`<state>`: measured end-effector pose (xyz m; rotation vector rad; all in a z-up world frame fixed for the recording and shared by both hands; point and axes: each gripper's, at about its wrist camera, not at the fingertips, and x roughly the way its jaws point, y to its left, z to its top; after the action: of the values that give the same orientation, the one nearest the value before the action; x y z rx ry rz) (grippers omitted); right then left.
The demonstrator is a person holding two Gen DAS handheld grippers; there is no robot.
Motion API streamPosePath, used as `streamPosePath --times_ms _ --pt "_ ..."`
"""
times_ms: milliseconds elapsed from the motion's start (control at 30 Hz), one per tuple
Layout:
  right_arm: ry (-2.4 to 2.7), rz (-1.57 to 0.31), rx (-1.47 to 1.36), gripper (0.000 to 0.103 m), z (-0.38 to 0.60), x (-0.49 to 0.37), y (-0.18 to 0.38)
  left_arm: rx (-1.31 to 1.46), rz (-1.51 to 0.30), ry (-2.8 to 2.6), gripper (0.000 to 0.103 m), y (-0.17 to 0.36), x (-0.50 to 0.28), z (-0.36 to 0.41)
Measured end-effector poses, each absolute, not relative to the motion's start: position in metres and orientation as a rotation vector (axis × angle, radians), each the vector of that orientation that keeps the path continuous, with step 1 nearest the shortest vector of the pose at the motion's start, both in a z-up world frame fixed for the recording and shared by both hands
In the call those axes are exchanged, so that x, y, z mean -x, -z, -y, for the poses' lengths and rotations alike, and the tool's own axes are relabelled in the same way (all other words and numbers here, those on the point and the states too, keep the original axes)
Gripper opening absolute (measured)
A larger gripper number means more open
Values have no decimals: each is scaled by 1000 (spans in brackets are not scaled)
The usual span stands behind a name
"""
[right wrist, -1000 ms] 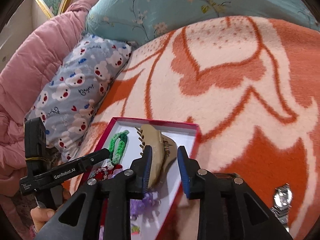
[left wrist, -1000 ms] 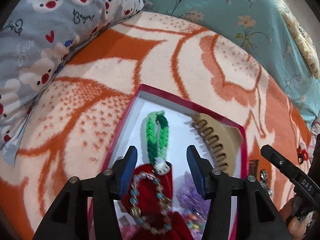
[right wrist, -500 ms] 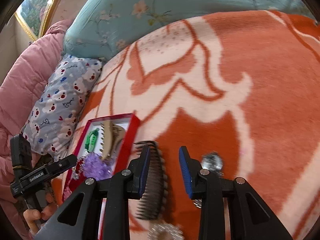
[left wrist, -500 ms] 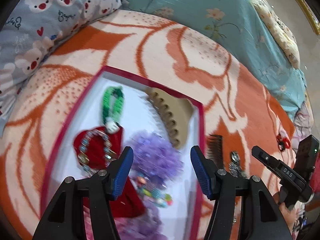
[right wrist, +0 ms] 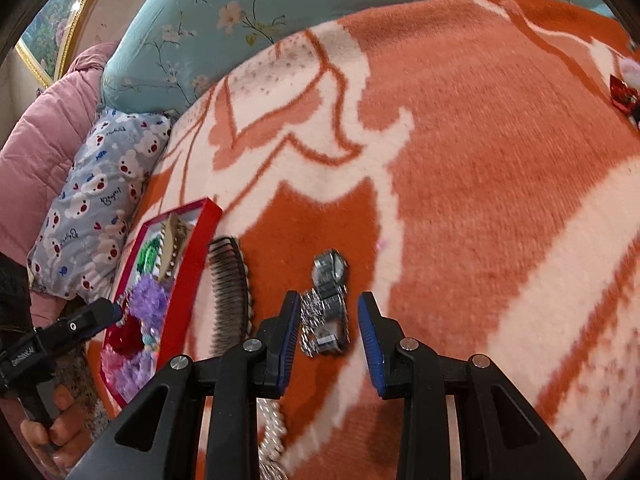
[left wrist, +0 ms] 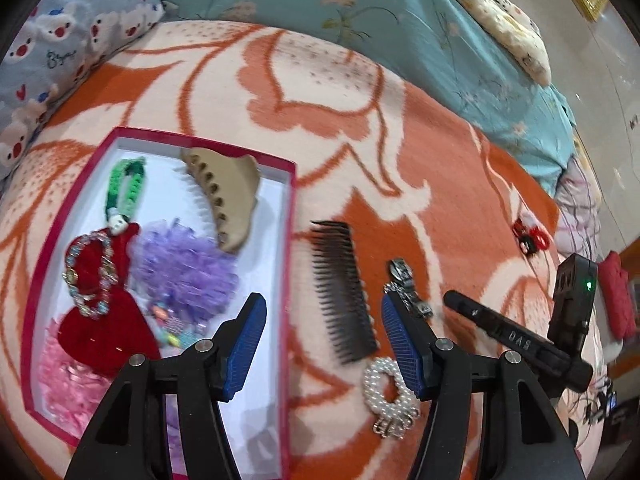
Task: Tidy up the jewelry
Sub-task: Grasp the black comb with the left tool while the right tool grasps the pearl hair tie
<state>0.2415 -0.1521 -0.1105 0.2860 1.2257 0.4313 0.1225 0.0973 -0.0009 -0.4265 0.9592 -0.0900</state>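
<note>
A red-rimmed box (left wrist: 290, 240) with a white floor holds a beige claw clip (left wrist: 228, 196), a green braided band (left wrist: 124, 188), a purple scrunchie (left wrist: 184, 264) and a bead bracelet (left wrist: 90, 276) on red velvet. Beside it on the blanket lie a black comb (left wrist: 344, 292), a silver watch (right wrist: 330, 292) and a pearl bracelet (left wrist: 390, 396). My left gripper (left wrist: 324, 320) hovers open above the comb and the box's right rim, holding nothing. My right gripper (right wrist: 330, 320) is open over the watch's band, pads apart from it.
The orange-and-cream blanket (right wrist: 480, 160) spreads wide to the right. A bear-print pillow (right wrist: 92, 216) and a teal floral quilt (left wrist: 360, 8) border the far side. Red hair clips (left wrist: 530, 236) lie far right. A hand (right wrist: 52, 420) holds the left gripper's handle.
Both grippers moved right, from over the box to the blanket beside it. The beige clip, between my right fingers a second ago, now lies in the box. My left jaws stand slightly wider.
</note>
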Motion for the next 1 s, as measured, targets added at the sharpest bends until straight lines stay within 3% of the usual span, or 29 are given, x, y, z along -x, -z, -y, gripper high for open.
streamPosePath --times_ms 467,500,533,767,1000 --pt "-596 -1322 -45 36 97 -177 132 396 -1022 93 63 15 -143 -63" --pt "-602 -1326 -27 33 95 -176 132 391 -1026 91 64 16 -145 -61" --pt "-605 -1327 -23 14 95 -176 132 387 -1030 89 64 17 -147 -58" --pt "-550 -1265 -178 12 151 -186 109 322 -1072 95 64 31 -169 -29" --pt "-464 -1164 -305 12 213 -206 73 187 -1189 -25 64 77 -207 3"
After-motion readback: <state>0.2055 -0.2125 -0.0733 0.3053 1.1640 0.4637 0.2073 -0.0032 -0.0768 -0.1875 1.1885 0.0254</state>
